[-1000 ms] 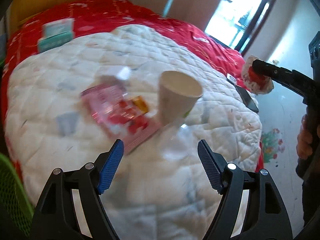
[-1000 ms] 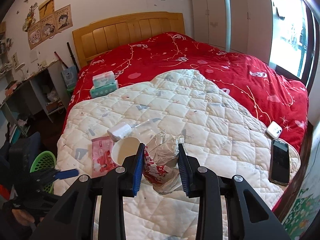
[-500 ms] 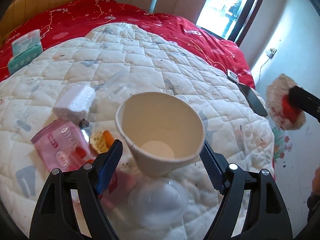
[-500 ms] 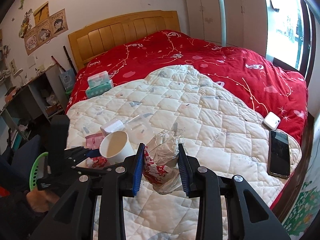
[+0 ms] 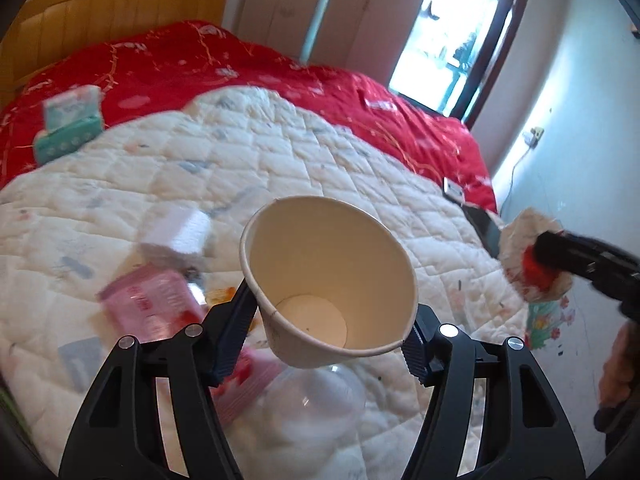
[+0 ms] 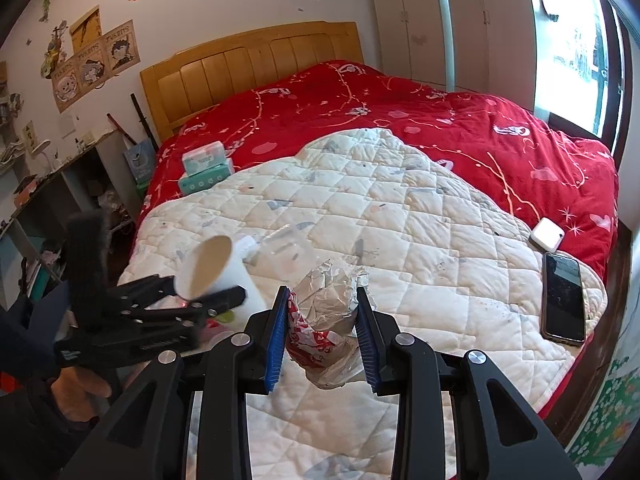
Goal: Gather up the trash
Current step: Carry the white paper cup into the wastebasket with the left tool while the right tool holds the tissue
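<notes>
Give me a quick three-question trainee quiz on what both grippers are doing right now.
1. True or false: the left gripper holds the paper cup with its opening tipped toward the camera.
2. What is the right gripper shut on? A) phone B) crumpled foil-and-plastic wrapper C) tissue box
3. Fill in: the black phone lies on the white quilt beside a small white ____.

Key:
1. True; the cup is clamped between the fingers and lifted off the quilt.
2. B, the crumpled foil-and-plastic wrapper.
3. Box; the small white box rests at the quilt's edge just beyond the phone.
</notes>
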`<state>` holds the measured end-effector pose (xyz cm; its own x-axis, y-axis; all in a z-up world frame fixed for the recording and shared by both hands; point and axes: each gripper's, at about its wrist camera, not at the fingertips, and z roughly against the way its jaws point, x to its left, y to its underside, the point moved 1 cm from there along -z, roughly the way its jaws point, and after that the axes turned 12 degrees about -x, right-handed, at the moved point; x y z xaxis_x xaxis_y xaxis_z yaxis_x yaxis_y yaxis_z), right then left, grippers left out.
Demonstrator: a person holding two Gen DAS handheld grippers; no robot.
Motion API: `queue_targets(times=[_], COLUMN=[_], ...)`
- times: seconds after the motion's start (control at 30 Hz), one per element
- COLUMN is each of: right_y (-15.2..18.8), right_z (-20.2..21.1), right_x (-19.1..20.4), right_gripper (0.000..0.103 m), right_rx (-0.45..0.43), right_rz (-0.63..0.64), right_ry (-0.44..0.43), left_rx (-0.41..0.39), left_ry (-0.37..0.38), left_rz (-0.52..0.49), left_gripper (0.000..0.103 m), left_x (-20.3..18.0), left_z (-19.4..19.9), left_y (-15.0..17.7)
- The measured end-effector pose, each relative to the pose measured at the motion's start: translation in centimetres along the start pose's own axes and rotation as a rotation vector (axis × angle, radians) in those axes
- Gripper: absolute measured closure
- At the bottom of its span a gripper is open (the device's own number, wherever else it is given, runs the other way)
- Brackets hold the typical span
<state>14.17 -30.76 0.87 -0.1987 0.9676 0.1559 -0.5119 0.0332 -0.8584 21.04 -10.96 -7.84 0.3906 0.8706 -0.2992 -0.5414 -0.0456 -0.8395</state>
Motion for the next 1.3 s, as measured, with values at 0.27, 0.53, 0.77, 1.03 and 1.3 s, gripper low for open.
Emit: queue_targets(times=[0.27,0.53,0.77,1.03,1.3], right_y=[0.5,1.1,1.6,2.4,2.7], right_z=[0.2,-0.5,-1.3,-2.5,-3.2], right_x=[4.7,10.7,15.8,20.7,24.2], right_gripper=[0.072,0.072,0.072,0.072,0.072], right_rx=[0.002,0.02,0.045,0.079,0.097], right_rz=[0.019,0.063,0.118,0.17,0.202], right_ry=[-0.083,-0.189,-0.262,-0.324,-0.372], left_rx=[-0.086,-0.11,-0.081,0.035,0.09], left_ry=[-0.116,-0.317,-0.485,-0.611,-0.631], left_rz=[0.062,0.123,0.222,0.352,0.47], left_gripper=[0.039,0.039,0.038,0.038,0.033], left_x=[4.1,10.5,17.1,23.8,27.4], left_z=[9.1,17.3,22.8,25.4,26.1], left_y=[0.1,2.6,6.1,10.7,14.1])
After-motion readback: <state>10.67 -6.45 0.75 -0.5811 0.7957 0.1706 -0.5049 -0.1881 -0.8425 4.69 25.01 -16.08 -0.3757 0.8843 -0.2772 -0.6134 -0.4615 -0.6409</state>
